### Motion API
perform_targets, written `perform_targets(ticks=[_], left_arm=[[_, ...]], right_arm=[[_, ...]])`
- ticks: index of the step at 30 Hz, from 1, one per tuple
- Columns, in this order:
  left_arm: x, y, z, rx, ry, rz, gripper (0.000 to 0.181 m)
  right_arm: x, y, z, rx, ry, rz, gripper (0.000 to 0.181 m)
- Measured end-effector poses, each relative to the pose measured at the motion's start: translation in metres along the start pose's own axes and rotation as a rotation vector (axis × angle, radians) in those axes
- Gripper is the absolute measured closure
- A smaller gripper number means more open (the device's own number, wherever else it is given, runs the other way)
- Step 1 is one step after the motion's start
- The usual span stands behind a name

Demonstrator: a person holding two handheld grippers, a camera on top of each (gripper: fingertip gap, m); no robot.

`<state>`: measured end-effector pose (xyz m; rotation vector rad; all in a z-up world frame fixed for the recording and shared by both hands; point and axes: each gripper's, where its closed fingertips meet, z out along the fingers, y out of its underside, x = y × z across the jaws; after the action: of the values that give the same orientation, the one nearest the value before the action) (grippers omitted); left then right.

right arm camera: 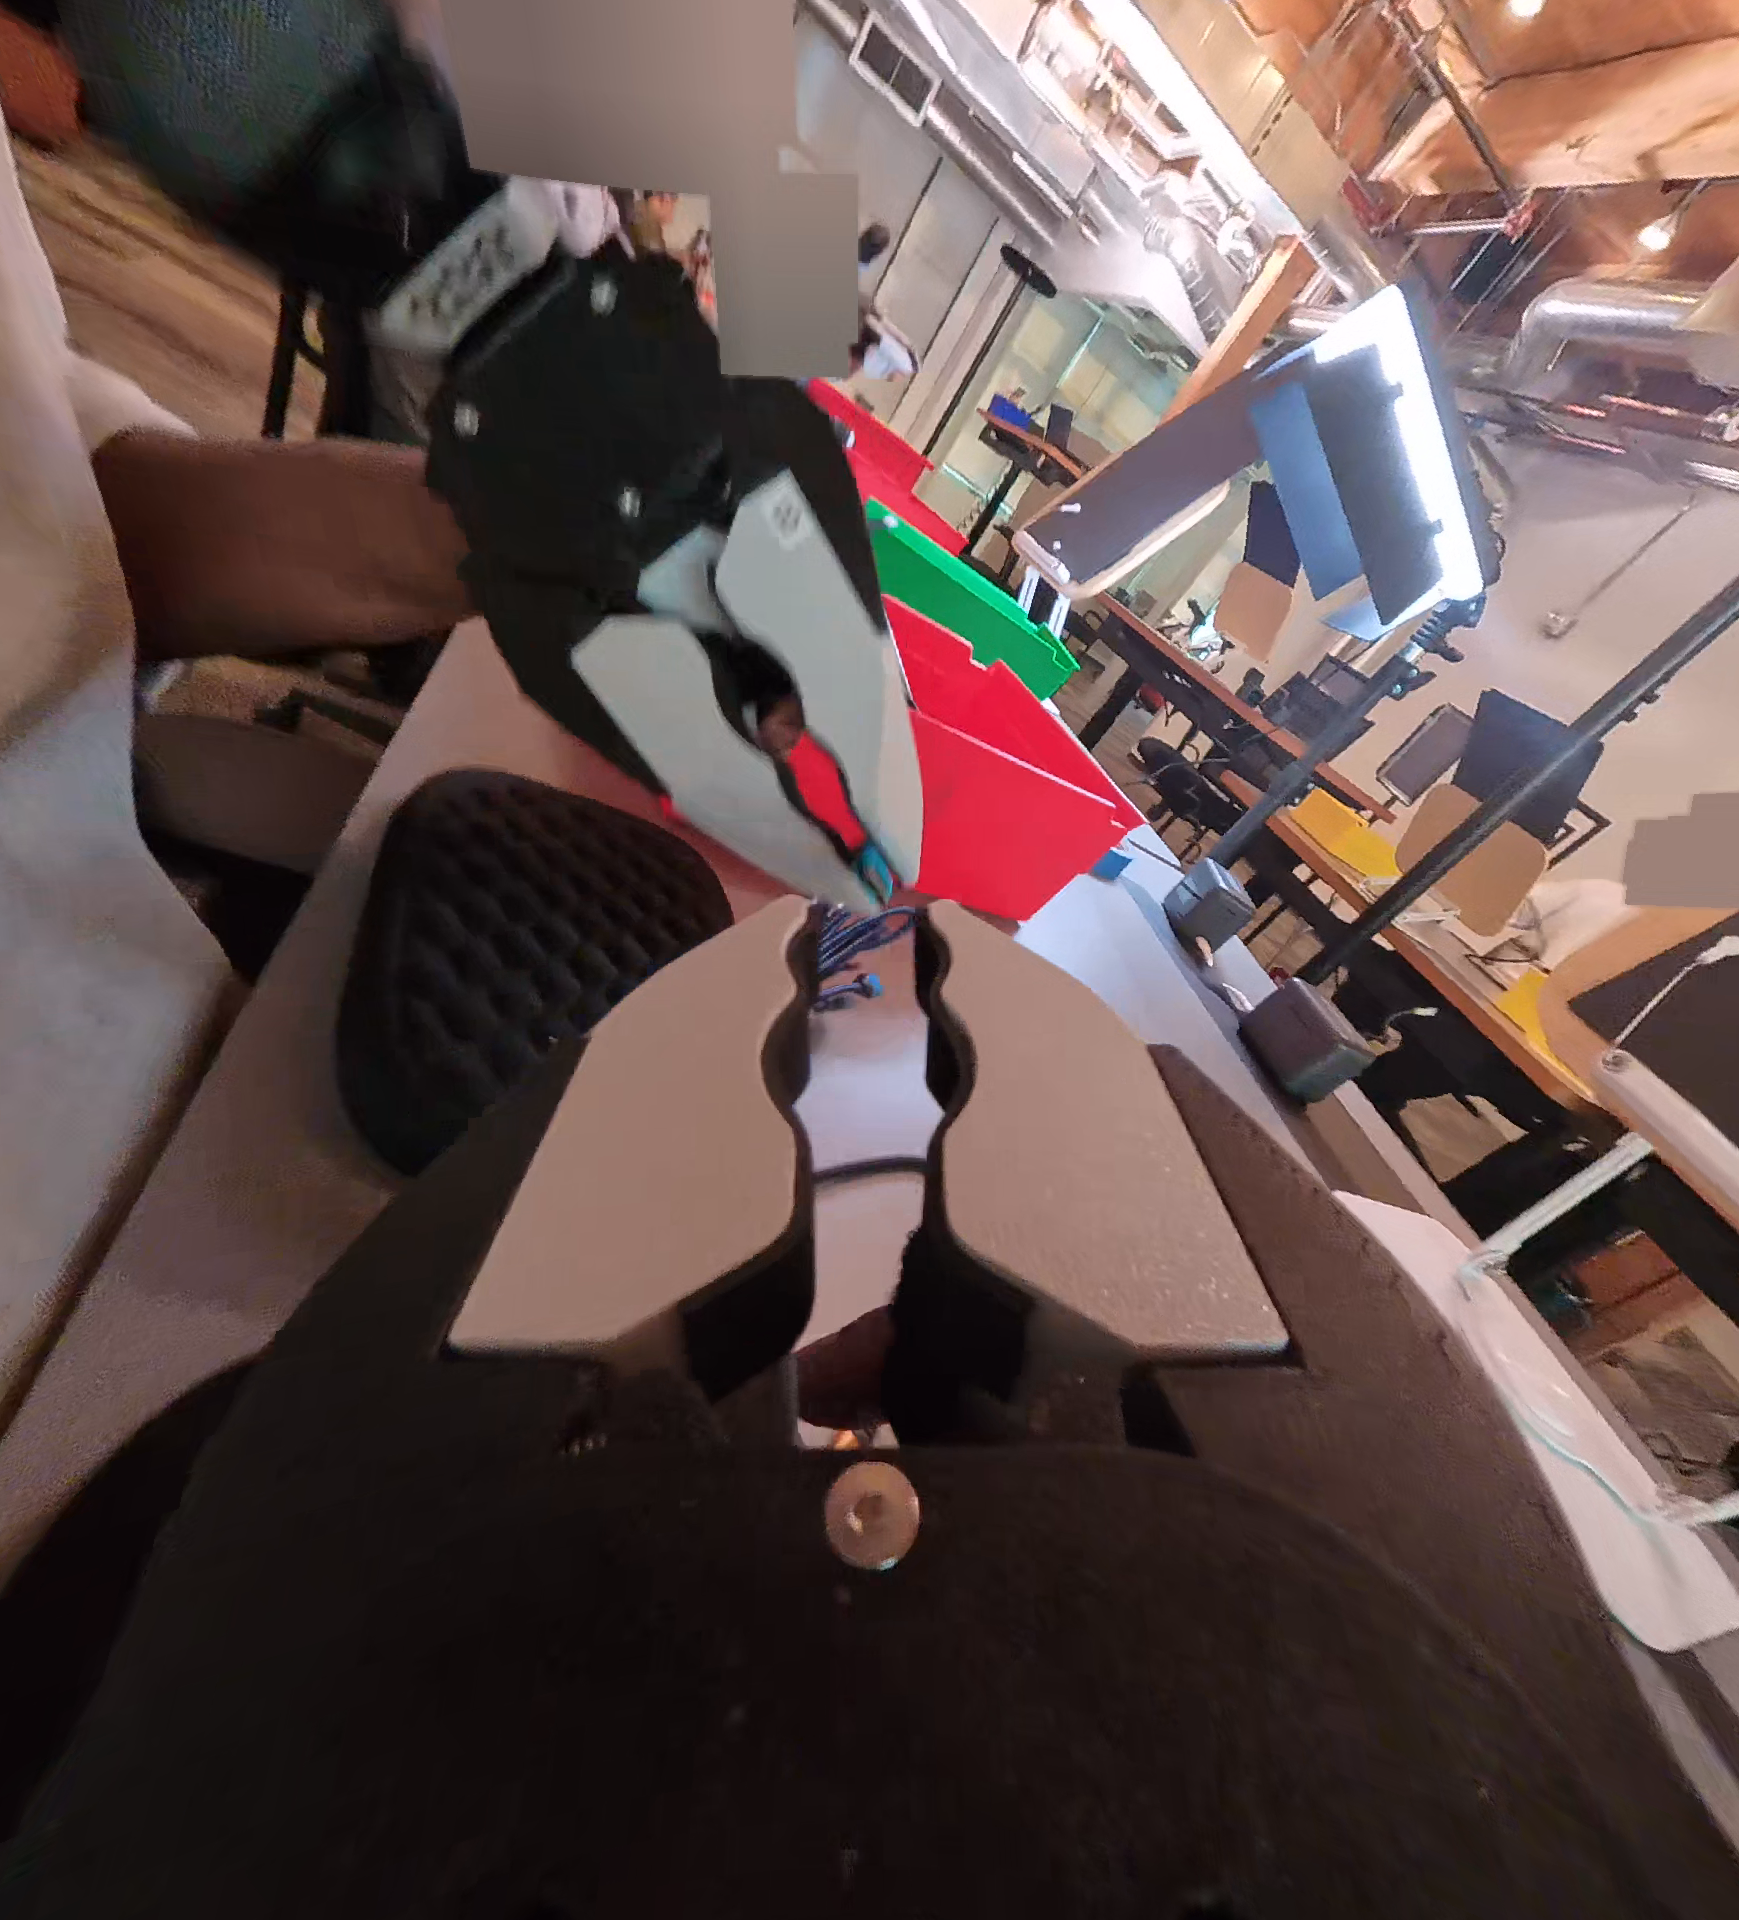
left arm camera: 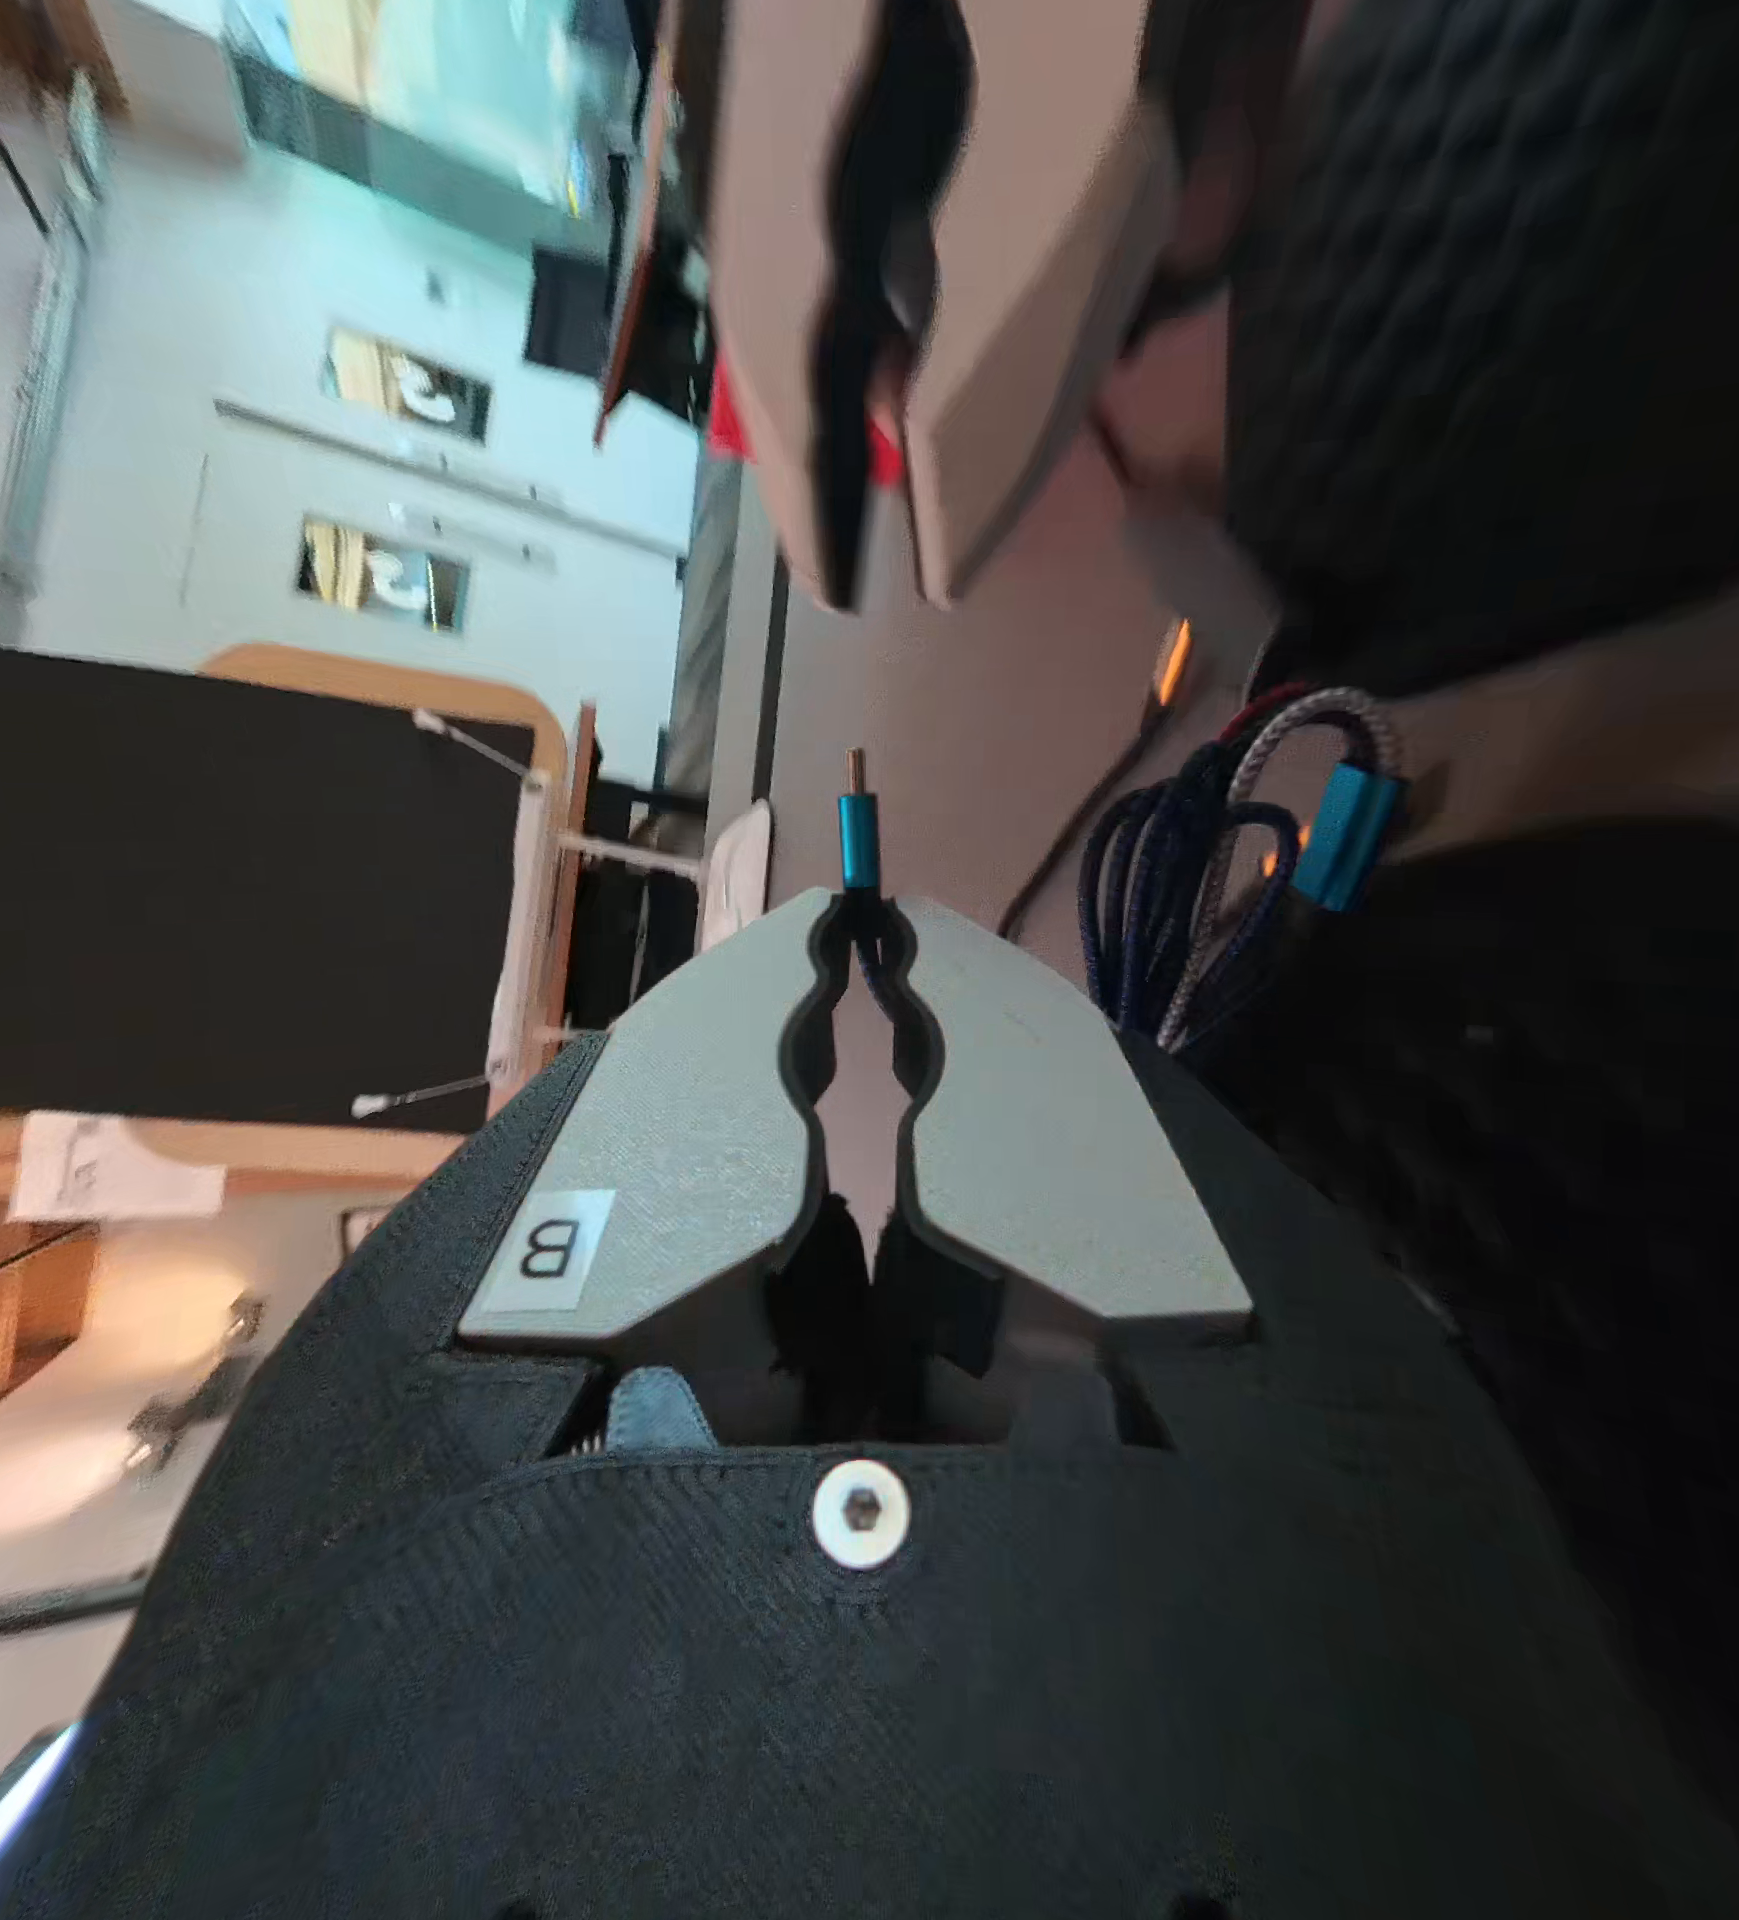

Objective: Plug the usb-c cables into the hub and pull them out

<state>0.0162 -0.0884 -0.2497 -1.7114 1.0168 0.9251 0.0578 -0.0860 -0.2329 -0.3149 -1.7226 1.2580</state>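
Pinching a dark braided usb-c cable (left arm camera: 877, 961) just behind its blue plug (left arm camera: 860, 840), the left claw (left arm camera: 862, 906) is closed on the cord, with the metal tip pointing forward, clear of the pale counter (left arm camera: 958, 727). A bundle of coiled cables (left arm camera: 1171, 904) with another blue connector (left arm camera: 1348, 847) lies near it on the right side of the left wrist view. The right claw (right arm camera: 867, 920) stands slightly parted and holds nothing, poised just beside the left claw above the coiled cables; no hub can be made out.
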Motion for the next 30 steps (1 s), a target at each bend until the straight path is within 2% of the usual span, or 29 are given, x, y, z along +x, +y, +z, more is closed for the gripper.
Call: perform_targets(ticks=[2,4,6,8,9,13,16,18,20,22,24,25,27,29,30], left_arm=[[0.007,0.011,0.005,-0.079,-0.036,0.048,0.178],[0.011,0.017,0.008,-0.126,-0.107,0.088,0.177],[0.012,0.015,0.01,-0.14,-0.17,0.109,0.178],[0.013,0.011,0.011,-0.128,-0.194,0.109,0.178],[0.013,0.009,0.011,-0.114,-0.2,0.105,0.178],[0.013,0.009,0.01,-0.103,-0.215,0.091,0.177],[0.017,0.01,0.009,-0.083,-0.196,0.07,0.177],[0.023,0.004,0.007,0.026,-0.077,-0.049,0.175],[0.034,-0.007,-0.002,0.185,0.183,-0.304,0.15],[0.034,-0.025,-0.02,0.358,0.425,-0.554,0.134],[0.019,-0.037,-0.033,0.511,0.515,-0.692,0.139],[0.015,-0.038,-0.033,0.542,0.524,-0.7,0.145],[0.025,-0.032,-0.029,0.496,0.572,-0.622,0.151],[0.036,-0.027,-0.021,0.446,0.584,-0.54,0.153],[0.04,-0.03,-0.02,0.465,0.586,-0.514,0.158]], right_arm=[[0.004,-0.002,0.005,-0.004,0.029,0.086,0.161],[0.006,0.007,0.015,-0.06,0.052,0.285,0.156],[-0.004,0.017,0.027,-0.096,0.001,0.543,0.148],[-0.008,0.025,0.033,-0.107,-0.008,0.684,0.147],[-0.007,0.028,0.035,-0.108,0.002,0.712,0.147],[-0.007,0.029,0.038,-0.111,-0.019,0.742,0.171],[-0.01,0.03,0.039,-0.126,-0.042,0.696,0.171],[-0.013,0.029,0.037,-0.122,-0.069,0.63,0.171],[-0.018,0.025,0.035,-0.11,-0.11,0.56,0.171],[-0.025,0.019,0.032,-0.087,-0.158,0.457,0.171],[-0.032,0.014,0.03,-0.069,-0.202,0.346,0.171],[-0.034,0.012,0.029,-0.06,-0.214,0.301,0.171],[-0.034,0.01,0.027,-0.044,-0.219,0.264,0.172],[-0.033,0.009,0.025,-0.024,-0.225,0.286,0.171],[-0.033,0.009,0.024,-0.016,-0.225,0.295,0.171]])
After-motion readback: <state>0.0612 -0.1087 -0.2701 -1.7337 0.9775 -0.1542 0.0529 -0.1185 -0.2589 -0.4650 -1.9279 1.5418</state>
